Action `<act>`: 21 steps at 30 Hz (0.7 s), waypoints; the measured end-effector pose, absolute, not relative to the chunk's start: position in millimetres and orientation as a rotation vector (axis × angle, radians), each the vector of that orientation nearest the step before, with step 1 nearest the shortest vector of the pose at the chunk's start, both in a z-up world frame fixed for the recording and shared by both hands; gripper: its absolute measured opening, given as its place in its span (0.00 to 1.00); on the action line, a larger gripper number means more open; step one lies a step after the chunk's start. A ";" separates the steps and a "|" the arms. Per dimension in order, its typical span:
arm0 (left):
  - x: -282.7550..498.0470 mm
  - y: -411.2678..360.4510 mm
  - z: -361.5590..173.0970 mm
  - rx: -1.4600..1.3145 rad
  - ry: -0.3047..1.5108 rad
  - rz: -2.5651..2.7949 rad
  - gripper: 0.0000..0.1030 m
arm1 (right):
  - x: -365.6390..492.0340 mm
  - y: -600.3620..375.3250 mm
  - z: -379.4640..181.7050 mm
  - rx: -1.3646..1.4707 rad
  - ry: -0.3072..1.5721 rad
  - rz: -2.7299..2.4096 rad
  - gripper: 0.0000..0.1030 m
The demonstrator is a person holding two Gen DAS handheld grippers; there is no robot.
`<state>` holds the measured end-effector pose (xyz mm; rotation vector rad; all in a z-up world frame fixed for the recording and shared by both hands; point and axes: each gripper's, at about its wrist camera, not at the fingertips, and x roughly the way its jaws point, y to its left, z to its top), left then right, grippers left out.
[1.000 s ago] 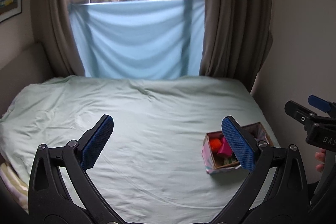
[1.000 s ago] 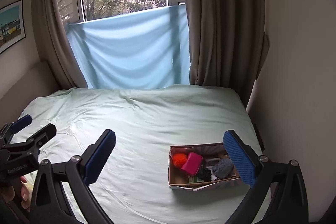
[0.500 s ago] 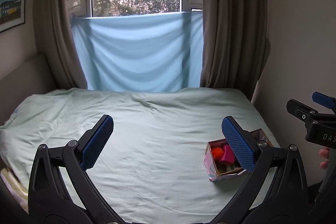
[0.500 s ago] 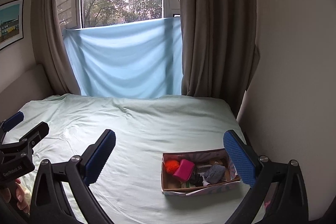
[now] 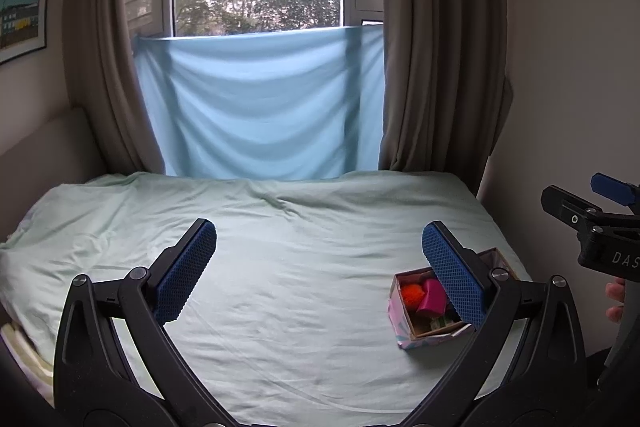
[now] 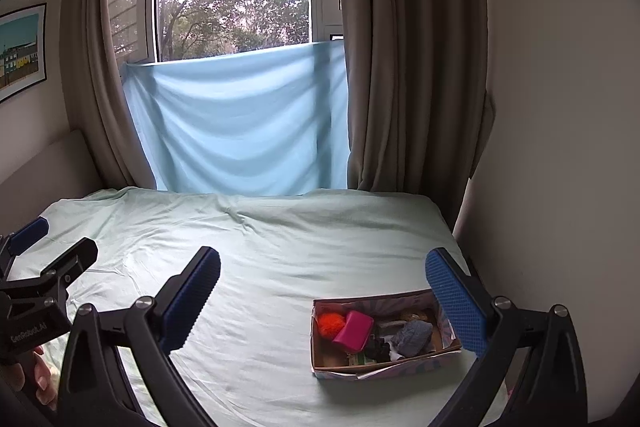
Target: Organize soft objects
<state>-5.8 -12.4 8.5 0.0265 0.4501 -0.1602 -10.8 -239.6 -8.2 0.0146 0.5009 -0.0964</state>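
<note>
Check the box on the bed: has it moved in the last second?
No. The box keeps its place by the bed's right edge. Box and blue cloth both slid lower in the right wrist view, so the camera moved.

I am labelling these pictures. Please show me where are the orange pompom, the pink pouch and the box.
orange pompom (image 6: 331, 323), right wrist view, its fluffy middle.
pink pouch (image 6: 354, 330), right wrist view, middle of its top face.
box (image 6: 384, 370), right wrist view, near outer wall.
</note>
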 end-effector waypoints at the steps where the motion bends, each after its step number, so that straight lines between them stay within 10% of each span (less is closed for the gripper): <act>1: -6.0 -12.2 8.7 0.025 0.450 -0.160 1.00 | -10.3 -239.5 -8.3 0.016 0.503 -0.095 0.99; 21: 4.5 -9.4 6.2 0.007 0.448 -0.168 1.00 | -1.0 -241.7 -7.9 0.010 0.508 -0.098 0.99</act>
